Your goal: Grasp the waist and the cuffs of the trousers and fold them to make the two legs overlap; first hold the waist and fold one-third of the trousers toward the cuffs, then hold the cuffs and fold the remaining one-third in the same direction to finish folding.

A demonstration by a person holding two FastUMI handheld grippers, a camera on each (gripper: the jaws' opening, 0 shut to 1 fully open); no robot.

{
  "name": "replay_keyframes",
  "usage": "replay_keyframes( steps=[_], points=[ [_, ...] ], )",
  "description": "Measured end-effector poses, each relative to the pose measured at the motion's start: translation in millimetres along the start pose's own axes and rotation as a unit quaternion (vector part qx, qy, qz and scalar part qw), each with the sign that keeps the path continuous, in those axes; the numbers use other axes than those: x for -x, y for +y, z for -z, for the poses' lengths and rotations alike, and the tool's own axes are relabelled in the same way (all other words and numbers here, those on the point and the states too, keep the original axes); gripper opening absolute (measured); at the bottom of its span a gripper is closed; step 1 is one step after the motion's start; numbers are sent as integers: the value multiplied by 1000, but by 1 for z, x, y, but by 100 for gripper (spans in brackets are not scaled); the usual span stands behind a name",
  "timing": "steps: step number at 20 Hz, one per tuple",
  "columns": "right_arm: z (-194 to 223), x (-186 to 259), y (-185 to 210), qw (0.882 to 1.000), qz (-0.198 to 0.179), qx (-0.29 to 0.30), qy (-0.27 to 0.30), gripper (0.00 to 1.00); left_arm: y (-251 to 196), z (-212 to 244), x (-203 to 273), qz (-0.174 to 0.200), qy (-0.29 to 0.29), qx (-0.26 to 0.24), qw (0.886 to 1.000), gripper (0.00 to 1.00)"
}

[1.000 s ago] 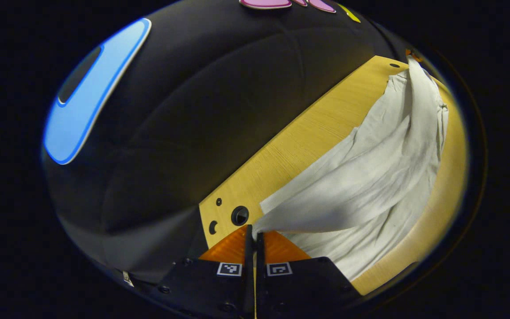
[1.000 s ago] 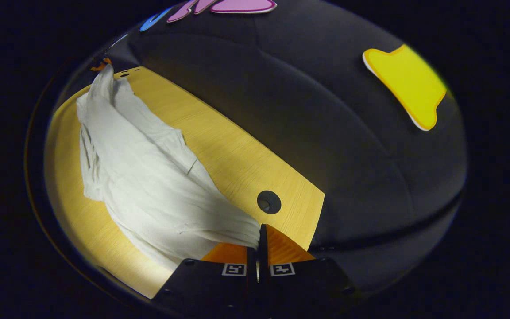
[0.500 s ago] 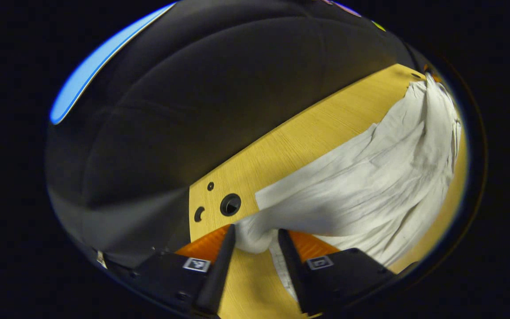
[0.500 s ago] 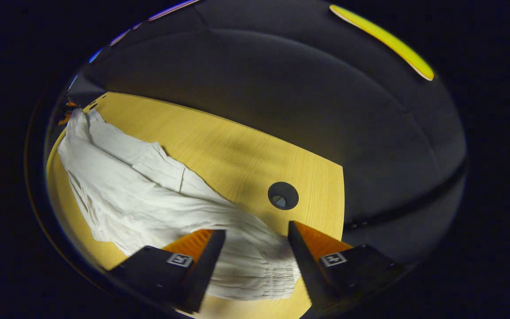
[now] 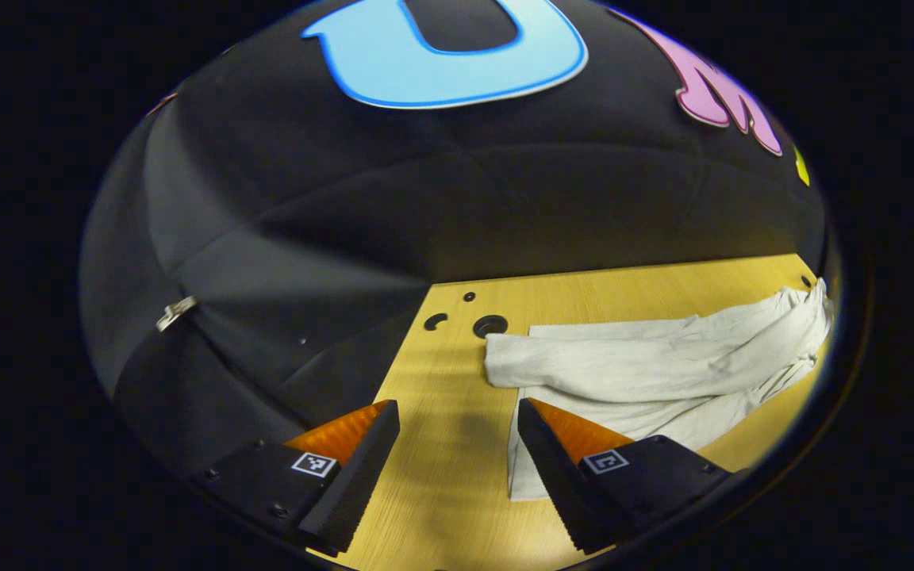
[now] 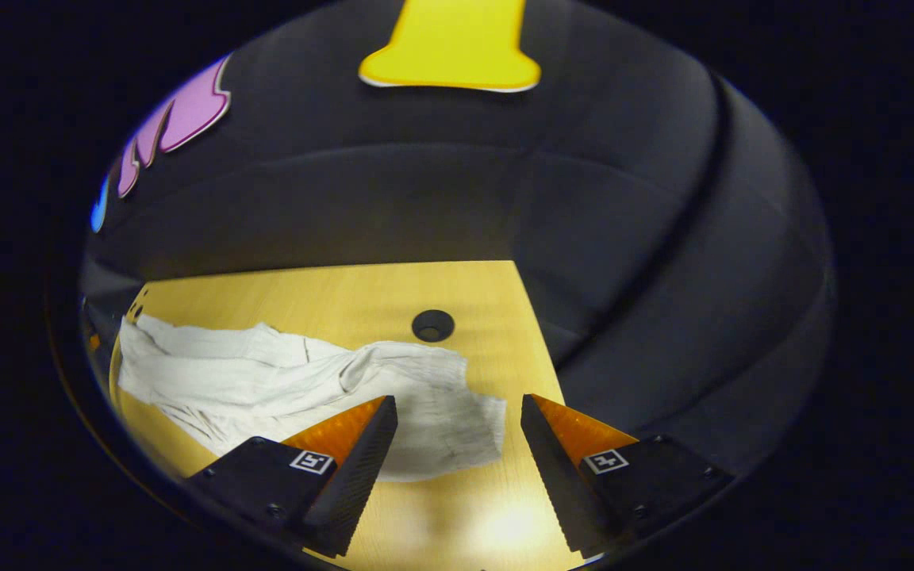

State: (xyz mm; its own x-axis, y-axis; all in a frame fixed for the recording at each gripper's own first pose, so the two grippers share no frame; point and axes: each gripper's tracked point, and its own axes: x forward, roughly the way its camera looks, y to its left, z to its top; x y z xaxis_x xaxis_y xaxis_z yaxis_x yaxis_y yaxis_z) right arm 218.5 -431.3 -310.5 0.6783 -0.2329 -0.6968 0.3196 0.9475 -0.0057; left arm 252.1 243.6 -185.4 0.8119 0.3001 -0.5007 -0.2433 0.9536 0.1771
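The white trousers [image 5: 647, 365] lie crumpled on the yellow wooden table [image 5: 457, 476], stretching away to the right in the left gripper view. One end rests just ahead of my left gripper [image 5: 457, 428], which is open and holds nothing. In the right gripper view the trousers [image 6: 266, 381] spread to the left, their near end lying flat between and just beyond the fingers of my right gripper [image 6: 457, 424]. That gripper is open too, hovering above the cloth.
A round cable hole [image 5: 490, 326] and two smaller holes sit near the table's corner in the left gripper view. Another round hole [image 6: 432, 325] lies behind the cloth in the right gripper view. The table's edges drop off close by, against the black booth wall.
Both grippers were shut on the ends of the trousers a second ago. They have opened, let the cloth drop onto the table, and drawn back and levelled out.
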Motion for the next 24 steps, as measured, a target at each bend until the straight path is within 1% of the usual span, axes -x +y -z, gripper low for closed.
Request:
replay_keyframes(
  steps=[2,3,4,5,6,8,9,10,11,13,14,16,17,19,20,21,22,23,24],
  points=[
    [6,7,-13,998,16,-62,-21,98,3,12,24,-2,0,22,1000,97],
    [10,6,-17,995,23,-97,-28,98,2,18,35,1,0,35,999,96],
    [13,7,-21,990,31,-130,-33,99,-2,24,45,5,0,48,999,97],
    [16,4,-24,985,36,-164,-37,94,-5,28,53,5,0,60,998,97],
    [20,2,-26,979,40,-196,-39,99,-6,32,60,4,-2,68,998,96],
    [27,-12,-26,967,48,-248,-45,98,-10,35,73,4,-4,81,997,97],
    [30,-16,-27,963,53,-262,-47,98,-14,36,77,7,-3,89,996,97],
    [33,-18,-28,961,60,-267,-46,98,-18,35,80,10,-2,97,995,97],
    [36,-23,-25,962,64,-262,-42,98,-22,36,81,13,-1,102,995,97],
    [43,-38,-11,968,62,-242,-37,98,-30,37,82,19,4,105,994,97],
    [50,-48,-7,970,68,-231,-33,98,-35,36,84,21,6,102,994,97],
    [60,-52,-7,973,92,-211,-24,99,-44,33,85,28,5,94,995,97],
    [62,-53,-8,973,101,-206,-23,98,-47,30,87,30,1,86,996,98],
    [72,-60,-3,971,107,-215,-16,99,-58,25,91,39,-3,78,996,97],
    [68,-64,-6,970,113,-213,-27,99,-63,24,94,43,-3,77,996,97],
    [70,-66,-5,970,112,-213,-25,92,-67,23,96,47,-3,76,996,98],
    [68,-63,-5,971,116,-207,-32,98,-71,23,98,50,-4,78,996,98],
    [70,-62,-3,972,115,-201,-30,99,-75,23,99,53,-3,83,995,97],
    [70,-64,-5,974,120,-189,-31,97,-80,22,103,57,-5,90,994,97]
  ],
)
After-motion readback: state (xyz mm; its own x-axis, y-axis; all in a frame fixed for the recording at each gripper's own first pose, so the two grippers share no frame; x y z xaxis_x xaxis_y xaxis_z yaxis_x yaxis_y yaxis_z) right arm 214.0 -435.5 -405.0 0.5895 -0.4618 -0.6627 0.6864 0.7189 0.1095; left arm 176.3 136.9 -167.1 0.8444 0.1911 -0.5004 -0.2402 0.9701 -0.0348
